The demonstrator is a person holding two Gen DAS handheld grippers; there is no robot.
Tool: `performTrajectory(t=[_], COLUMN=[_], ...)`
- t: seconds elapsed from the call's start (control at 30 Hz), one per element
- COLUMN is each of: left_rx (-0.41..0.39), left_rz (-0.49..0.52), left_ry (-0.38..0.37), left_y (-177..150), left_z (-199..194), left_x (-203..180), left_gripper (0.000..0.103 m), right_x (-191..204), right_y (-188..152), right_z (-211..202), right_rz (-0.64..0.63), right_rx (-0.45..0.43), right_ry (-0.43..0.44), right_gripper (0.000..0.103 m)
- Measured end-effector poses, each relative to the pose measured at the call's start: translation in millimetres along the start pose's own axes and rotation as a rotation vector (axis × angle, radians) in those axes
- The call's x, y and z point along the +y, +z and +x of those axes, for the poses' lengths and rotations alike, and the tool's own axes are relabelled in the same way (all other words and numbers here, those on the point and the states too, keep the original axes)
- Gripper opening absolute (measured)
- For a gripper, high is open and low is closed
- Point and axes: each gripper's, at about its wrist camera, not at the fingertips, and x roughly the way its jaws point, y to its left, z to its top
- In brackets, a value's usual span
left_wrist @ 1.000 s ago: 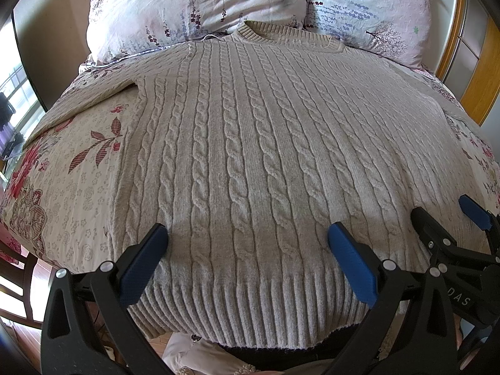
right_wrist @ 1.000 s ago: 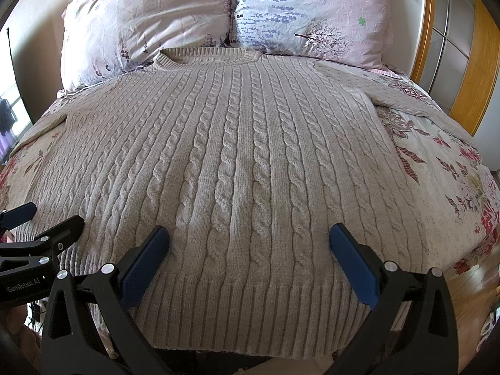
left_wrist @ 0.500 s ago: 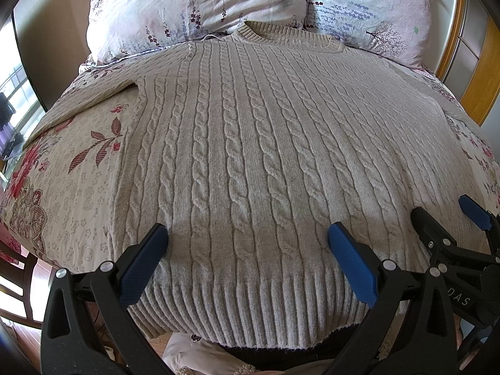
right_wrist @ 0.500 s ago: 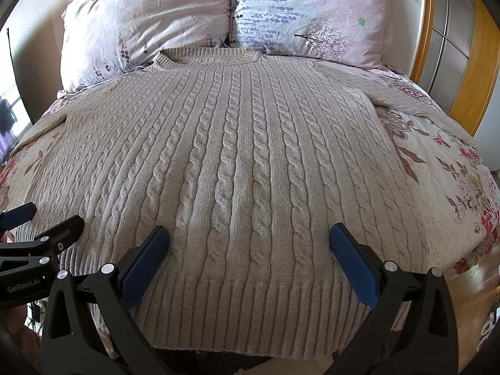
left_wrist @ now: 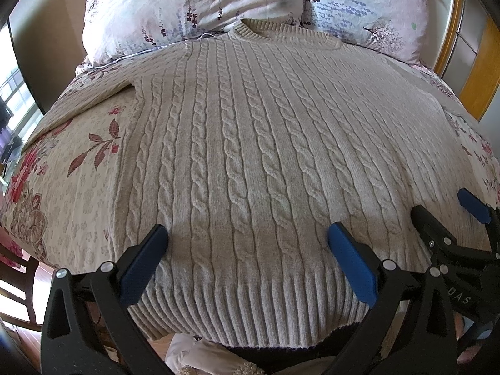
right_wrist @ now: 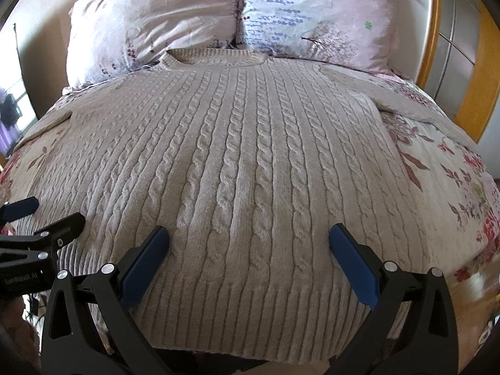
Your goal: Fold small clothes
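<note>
A beige cable-knit sweater (left_wrist: 250, 156) lies flat, front up, on a floral bedspread (left_wrist: 72, 168), collar at the far pillows and ribbed hem (left_wrist: 250, 309) at the near edge. It also fills the right wrist view (right_wrist: 243, 172). My left gripper (left_wrist: 247, 250) is open and empty, its jaws wide apart over the left part of the hem. My right gripper (right_wrist: 250, 250) is open and empty over the right part of the hem. The right gripper shows at the right in the left wrist view (left_wrist: 450, 215), and the left gripper at the left in the right wrist view (right_wrist: 47, 215).
Two floral pillows (right_wrist: 156, 15) (right_wrist: 318, 15) stand against the headboard. The sleeves spread out to both sides (left_wrist: 93, 100) (right_wrist: 412, 106). A wooden-framed cabinet (right_wrist: 462, 62) stands to the right. A dark wooden chair (left_wrist: 12, 275) is at the bed's left corner.
</note>
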Motion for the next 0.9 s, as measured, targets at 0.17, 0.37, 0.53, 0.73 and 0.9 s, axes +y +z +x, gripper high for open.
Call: performTrajectory(t=[0.17, 0.37, 0.53, 0.73, 0.9], left_rx=[0.017, -0.003, -0.093, -0.123, -0.109], left_rz=[0.022, 0.025, 0.059, 0.116, 0.022], left_ry=[-0.014, -0.021, 0.012, -0.009, -0.259], left_y=[5.7, 23.9, 55.2, 94.4, 119.7], left_z=[2.3, 5.1, 0.9, 7.4, 20.8], left_x=[2.1, 13.0, 19.5, 20.5, 38.4], left_gripper=[0.101, 0.101, 0.101, 0.101, 0.101], right_x=[-4.1, -32.5, -111.2, -224.3, -300.5], right_y=[1.1, 27.3, 80.3, 117.4, 108.3], right_z=[1.0, -2.7, -6.8, 23.3, 58.7], right_rz=[-0.051, -0.008, 0.215, 0.594, 0.964], right_rx=[-0.022, -0.069, -0.139, -0.093, -0.022], right_ry=[0.056, 0.106, 0.107, 0.059, 0.069], right_gripper=[0.102, 0.102, 0.102, 0.076, 0.063])
